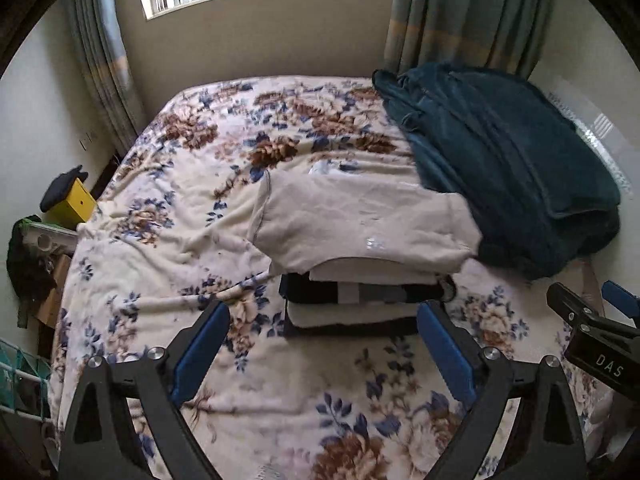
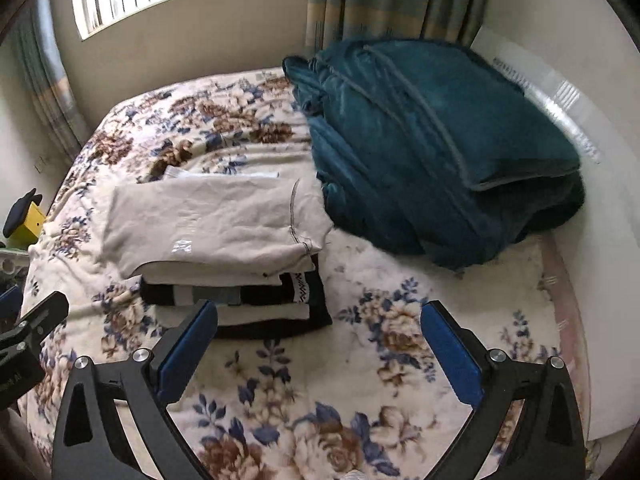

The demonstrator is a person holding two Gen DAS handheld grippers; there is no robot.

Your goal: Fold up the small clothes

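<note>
A beige folded garment (image 1: 360,224) lies on top of a stack of folded clothes (image 1: 360,300) on the floral bed; the stack holds white and black pieces. It also shows in the right wrist view, the beige garment (image 2: 208,220) over the stack (image 2: 256,304). My left gripper (image 1: 324,332) is open and empty, just in front of the stack's near edge. My right gripper (image 2: 320,332) is open and empty, to the right of the stack's near corner. The right gripper (image 1: 600,320) also shows at the right edge of the left wrist view.
A thick dark teal blanket (image 1: 500,160) is piled at the bed's right rear, touching the stack. The floral bedspread (image 1: 168,280) is rumpled on the left. A yellow box (image 1: 74,200) and clutter stand off the bed's left side. Curtains and a window are behind.
</note>
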